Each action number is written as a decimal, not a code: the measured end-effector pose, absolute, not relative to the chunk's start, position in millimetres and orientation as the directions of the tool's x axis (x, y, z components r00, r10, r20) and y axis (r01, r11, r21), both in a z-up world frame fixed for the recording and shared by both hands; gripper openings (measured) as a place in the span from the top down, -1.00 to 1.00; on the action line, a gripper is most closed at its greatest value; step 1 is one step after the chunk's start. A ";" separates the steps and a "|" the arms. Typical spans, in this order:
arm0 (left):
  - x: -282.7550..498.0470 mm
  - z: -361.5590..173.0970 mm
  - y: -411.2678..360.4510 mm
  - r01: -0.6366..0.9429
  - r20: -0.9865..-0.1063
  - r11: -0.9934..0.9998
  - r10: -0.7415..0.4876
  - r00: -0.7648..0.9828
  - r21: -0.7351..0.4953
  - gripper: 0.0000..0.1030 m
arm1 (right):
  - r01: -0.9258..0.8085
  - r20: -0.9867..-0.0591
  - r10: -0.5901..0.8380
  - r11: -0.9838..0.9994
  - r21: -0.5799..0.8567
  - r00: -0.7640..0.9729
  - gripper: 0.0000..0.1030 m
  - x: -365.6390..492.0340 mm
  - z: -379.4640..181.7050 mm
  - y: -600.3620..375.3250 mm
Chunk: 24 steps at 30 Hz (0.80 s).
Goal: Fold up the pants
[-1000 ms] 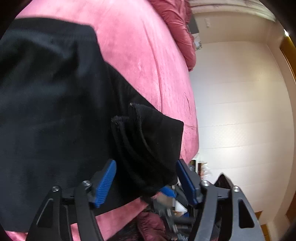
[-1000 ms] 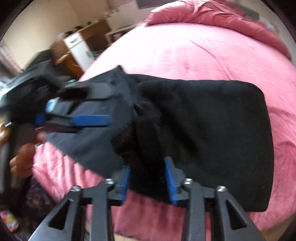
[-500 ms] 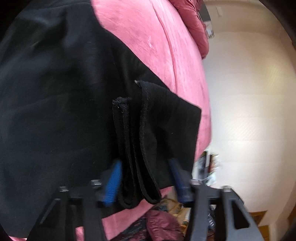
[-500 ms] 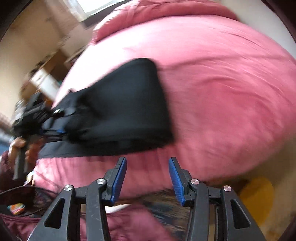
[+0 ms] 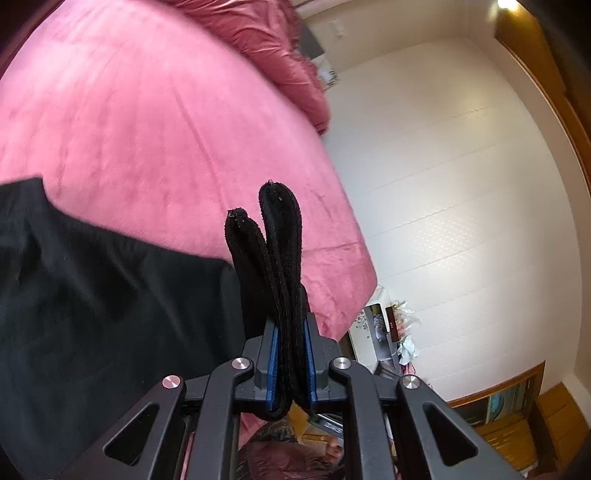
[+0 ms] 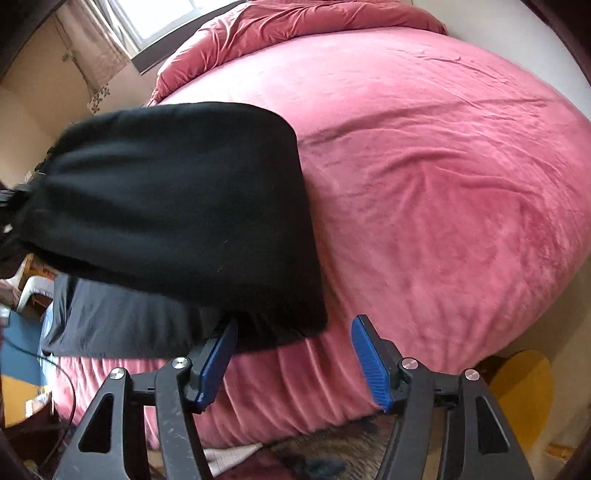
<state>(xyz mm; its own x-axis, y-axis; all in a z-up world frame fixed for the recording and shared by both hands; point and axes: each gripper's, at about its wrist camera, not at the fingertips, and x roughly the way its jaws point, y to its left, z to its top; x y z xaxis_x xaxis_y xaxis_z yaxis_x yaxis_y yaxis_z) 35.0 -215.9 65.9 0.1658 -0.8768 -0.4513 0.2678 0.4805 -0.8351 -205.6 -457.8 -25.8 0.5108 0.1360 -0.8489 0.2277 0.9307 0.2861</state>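
Note:
The black pants (image 5: 92, 295) lie partly folded on the pink bed (image 5: 147, 129). My left gripper (image 5: 290, 363) is shut on the stacked ribbed cuffs of the pants (image 5: 280, 236), which stand up between its blue pads. In the right wrist view the pants (image 6: 177, 206) are lifted at the left end and drape over the near bed edge. My right gripper (image 6: 291, 363) is open and empty at the bed's near edge, its left pad just under the pants' lower corner.
A rumpled pink duvet (image 6: 295, 22) lies at the head of the bed (image 6: 443, 184). A white wall (image 5: 461, 184) and low shelves with clutter (image 5: 388, 332) stand beyond the bed. A yellow stool (image 6: 521, 391) stands on the floor at the right.
My left gripper has closed on the pants' cuffs and lifted them. My right gripper has let go of the pants, opened and drawn back to the bed's edge.

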 end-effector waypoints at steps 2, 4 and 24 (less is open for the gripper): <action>33.8 68.4 -213.9 0.280 -0.456 0.488 -0.873 0.175 -0.827 0.77 | 0.266 -0.840 0.094 0.925 0.273 0.534 -0.23 -200.5 -27.1 -460.5; 29.4 58.2 -199.6 0.267 -0.485 0.515 -0.857 0.173 -0.815 0.77 | 0.320 -0.849 0.062 0.910 0.264 0.524 -0.08 -195.4 -32.5 -466.0; 6.9 -20.3 -181.3 0.110 -0.712 0.724 -0.689 0.136 -0.681 0.64 | 0.062 -0.904 0.077 0.992 0.113 0.421 0.00 -199.2 -6.2 -451.2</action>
